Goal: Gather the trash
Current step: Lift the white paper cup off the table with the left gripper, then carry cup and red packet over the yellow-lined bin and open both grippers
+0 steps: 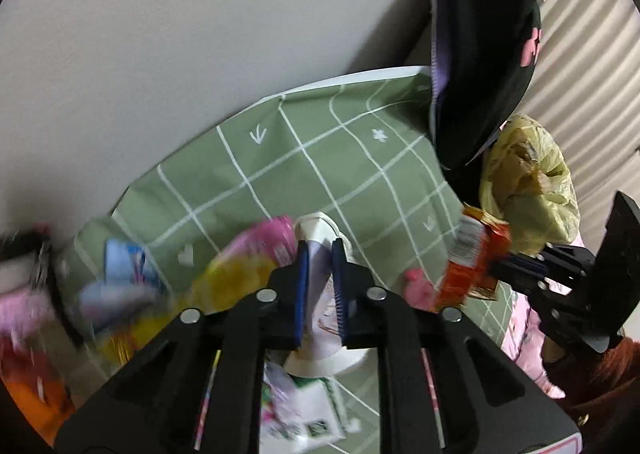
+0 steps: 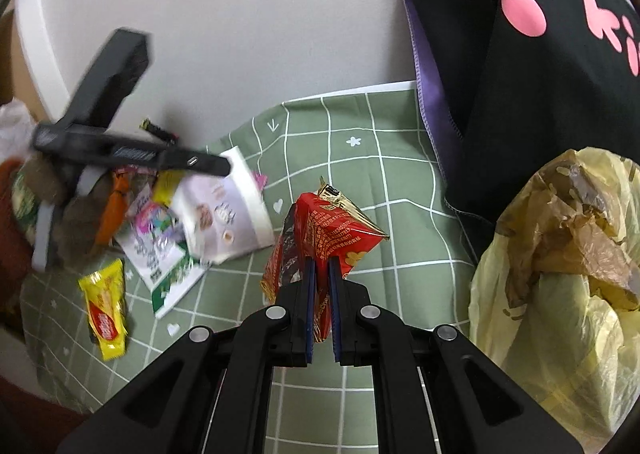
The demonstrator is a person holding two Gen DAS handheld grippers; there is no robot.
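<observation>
Your right gripper (image 2: 322, 286) is clamped on a red-and-gold snack wrapper (image 2: 332, 230), lifted above the green checked tablecloth (image 2: 360, 174) just beside the open yellow trash bag (image 2: 560, 294). Your left gripper (image 1: 320, 286) pinches a white-and-lilac packet (image 1: 320, 278) between its blue pads. More wrappers, including a yellow one (image 2: 105, 310), lie scattered on the cloth.
</observation>
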